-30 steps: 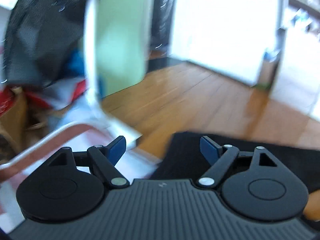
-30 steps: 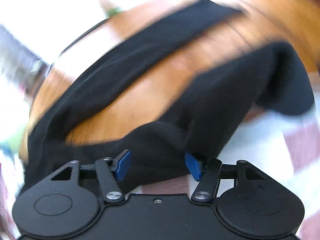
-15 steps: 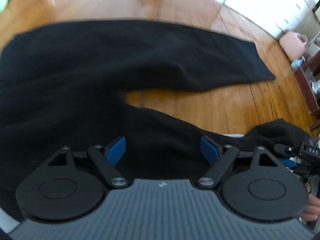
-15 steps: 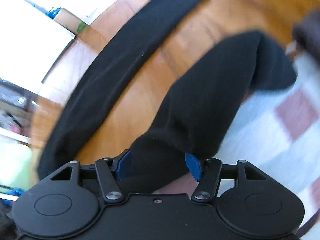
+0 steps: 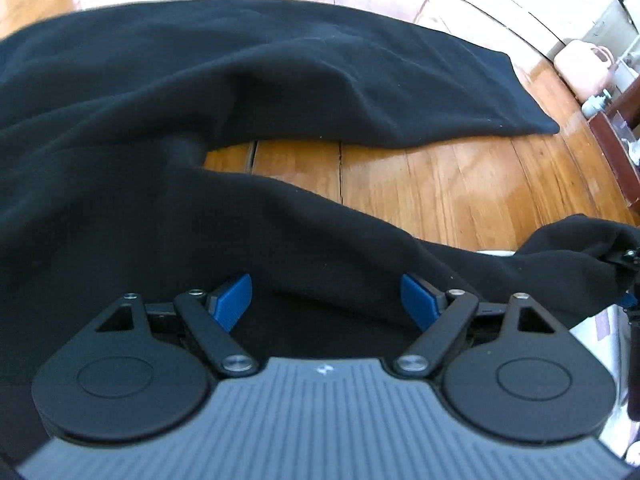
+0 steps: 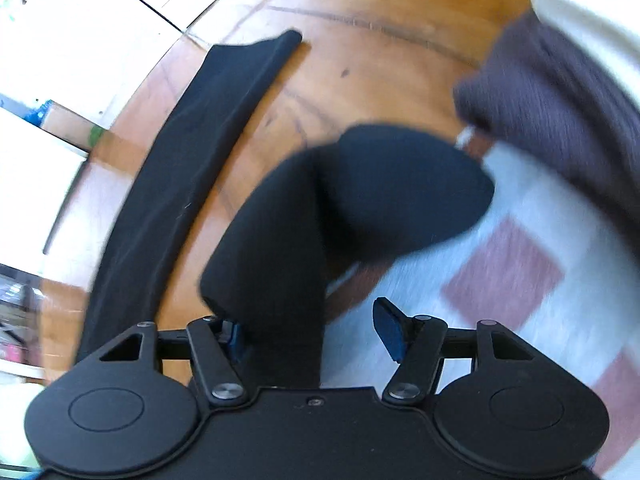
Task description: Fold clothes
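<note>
The black trousers (image 5: 120, 184) lie spread on the wooden floor (image 5: 460, 184), one leg stretched long and flat, the other bent toward the right tongs (image 6: 316, 332), whose jaws stand apart with cloth between them. The left tongs (image 5: 326, 300) gape wide above the seat. Waistband hidden; right view blurred.

Black trousers (image 5: 120, 152): matt soft cloth. Floor (image 5: 460, 184): glossy wood planks. Rug (image 6: 520, 280): matt woven cloth.

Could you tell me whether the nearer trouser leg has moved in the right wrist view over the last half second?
Yes. The nearer trouser leg has bunched up off the checked rug.
</note>
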Action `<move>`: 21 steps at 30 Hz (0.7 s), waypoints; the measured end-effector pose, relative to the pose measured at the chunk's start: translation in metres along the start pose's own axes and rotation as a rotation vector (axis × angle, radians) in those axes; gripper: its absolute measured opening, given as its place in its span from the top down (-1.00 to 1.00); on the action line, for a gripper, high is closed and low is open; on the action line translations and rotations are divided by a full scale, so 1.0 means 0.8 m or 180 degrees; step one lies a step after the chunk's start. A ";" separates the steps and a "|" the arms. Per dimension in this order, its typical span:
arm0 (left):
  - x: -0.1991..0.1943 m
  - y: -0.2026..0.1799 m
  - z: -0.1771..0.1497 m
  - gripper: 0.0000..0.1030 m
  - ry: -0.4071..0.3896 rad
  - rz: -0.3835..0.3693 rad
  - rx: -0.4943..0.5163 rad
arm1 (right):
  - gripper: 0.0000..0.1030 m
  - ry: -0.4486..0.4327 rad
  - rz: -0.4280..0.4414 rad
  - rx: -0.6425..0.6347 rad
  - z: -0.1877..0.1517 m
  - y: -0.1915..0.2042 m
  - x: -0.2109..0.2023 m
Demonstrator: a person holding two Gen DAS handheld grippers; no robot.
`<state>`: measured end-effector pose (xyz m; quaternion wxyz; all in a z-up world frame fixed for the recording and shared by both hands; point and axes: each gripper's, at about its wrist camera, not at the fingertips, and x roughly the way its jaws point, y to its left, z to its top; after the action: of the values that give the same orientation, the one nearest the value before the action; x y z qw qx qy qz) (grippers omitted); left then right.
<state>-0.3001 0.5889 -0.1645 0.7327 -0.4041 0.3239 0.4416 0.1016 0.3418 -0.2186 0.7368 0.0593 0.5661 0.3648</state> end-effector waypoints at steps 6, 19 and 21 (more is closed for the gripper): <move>0.001 0.001 -0.004 -0.58 -0.0003 -0.0031 0.0007 | 0.82 -0.0574 -0.0211 -0.0576 0.005 0.049 -0.030; -0.031 -0.036 -0.011 -0.59 -0.0119 -0.0720 0.0489 | 0.91 -0.1177 -0.0743 -0.1708 0.029 0.160 -0.063; -0.030 -0.034 -0.009 -0.59 -0.0219 -0.0609 0.0501 | 0.91 -0.1113 -0.0750 -0.1847 0.040 0.178 -0.051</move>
<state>-0.2857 0.5657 -0.1391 0.8116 -0.3590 0.2921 0.3565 0.0589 0.4311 -0.1041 0.8457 -0.1566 0.3073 0.4072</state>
